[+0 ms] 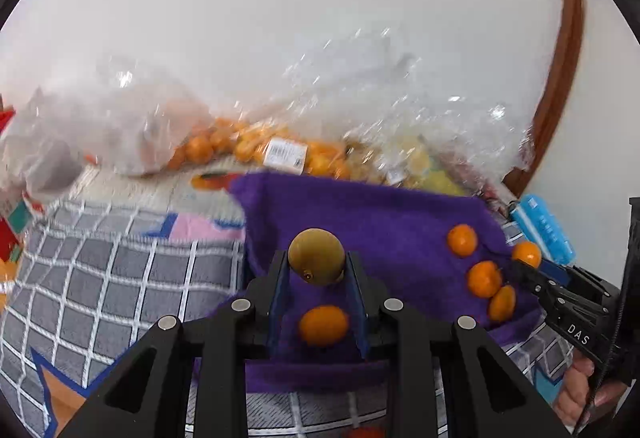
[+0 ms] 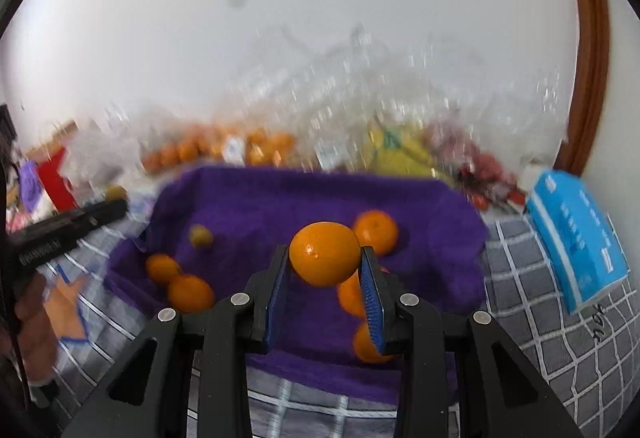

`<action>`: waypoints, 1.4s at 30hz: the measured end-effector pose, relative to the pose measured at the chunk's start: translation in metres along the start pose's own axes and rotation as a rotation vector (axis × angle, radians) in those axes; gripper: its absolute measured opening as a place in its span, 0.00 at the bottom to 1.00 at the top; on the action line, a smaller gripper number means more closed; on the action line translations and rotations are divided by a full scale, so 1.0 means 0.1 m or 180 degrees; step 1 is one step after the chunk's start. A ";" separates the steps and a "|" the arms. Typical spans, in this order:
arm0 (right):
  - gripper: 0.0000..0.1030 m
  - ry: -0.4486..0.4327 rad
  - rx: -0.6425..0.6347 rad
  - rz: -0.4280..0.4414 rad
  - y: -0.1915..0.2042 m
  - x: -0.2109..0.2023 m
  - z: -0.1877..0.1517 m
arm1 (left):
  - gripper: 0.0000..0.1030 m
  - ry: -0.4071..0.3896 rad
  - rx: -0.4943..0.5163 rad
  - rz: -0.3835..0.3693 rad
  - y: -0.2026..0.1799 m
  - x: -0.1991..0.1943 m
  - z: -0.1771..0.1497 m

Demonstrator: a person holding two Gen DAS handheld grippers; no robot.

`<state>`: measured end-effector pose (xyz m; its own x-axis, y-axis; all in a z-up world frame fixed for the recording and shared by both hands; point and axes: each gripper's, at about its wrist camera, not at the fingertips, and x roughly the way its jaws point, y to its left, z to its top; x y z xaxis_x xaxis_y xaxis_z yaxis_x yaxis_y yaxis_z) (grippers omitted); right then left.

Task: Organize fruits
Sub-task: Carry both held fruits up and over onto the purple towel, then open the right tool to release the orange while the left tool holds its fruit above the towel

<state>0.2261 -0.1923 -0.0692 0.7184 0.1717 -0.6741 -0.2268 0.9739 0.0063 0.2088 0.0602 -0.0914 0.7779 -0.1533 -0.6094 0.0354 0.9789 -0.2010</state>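
In the left wrist view, the left gripper is seen with its two blue-padded fingers pinched on a round olive-brown fruit, which is held above a purple fleecy towel. Five small orange mandarins are counted loose on the towel: one mandarin lies between the fingers below the held fruit, and a group of four mandarins is gathered at the right, one of them at the tip of the right gripper. From this side, the state of that gripper's fingers cannot be told. The towel is spread over a grey checked cloth. Behind the towel, a clear plastic bag is filled with many small oranges; their number cannot be counted. A second clear bag holds yellowish fruit, blurred. A blue tissue packet lies to the right.

In the right wrist view, the right gripper is closed on a smooth orange mandarin, raised above the purple towel. Five further mandarins are seen on the towel: two at the left, one behind the held fruit, and two partly hidden by the right finger. One small yellow-green fruit also rests there. The left gripper is seen at the left edge; its fingers cannot be judged here. The blue packet lies on the checked cloth.
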 end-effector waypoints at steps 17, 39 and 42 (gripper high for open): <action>0.34 0.0286 0.0068 0.0443 0.05 0.40 -0.20 | 0.26 0.0020 -0.0153 -0.0249 0.08 0.19 -0.08; 0.35 0.0563 0.0073 0.0584 0.10 0.57 -0.26 | 0.26 0.0224 -0.0213 -0.0230 0.08 0.47 -0.15; 0.36 0.0510 0.0113 0.0601 0.07 0.54 -0.25 | 0.26 0.0279 -0.0229 -0.0230 0.10 0.51 -0.16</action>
<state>0.2471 -0.1800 -0.1236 0.5514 0.3281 -0.7670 -0.3218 0.9319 0.1673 0.2388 0.0597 -0.1367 0.7170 -0.2372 -0.6554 0.0418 0.9532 -0.2993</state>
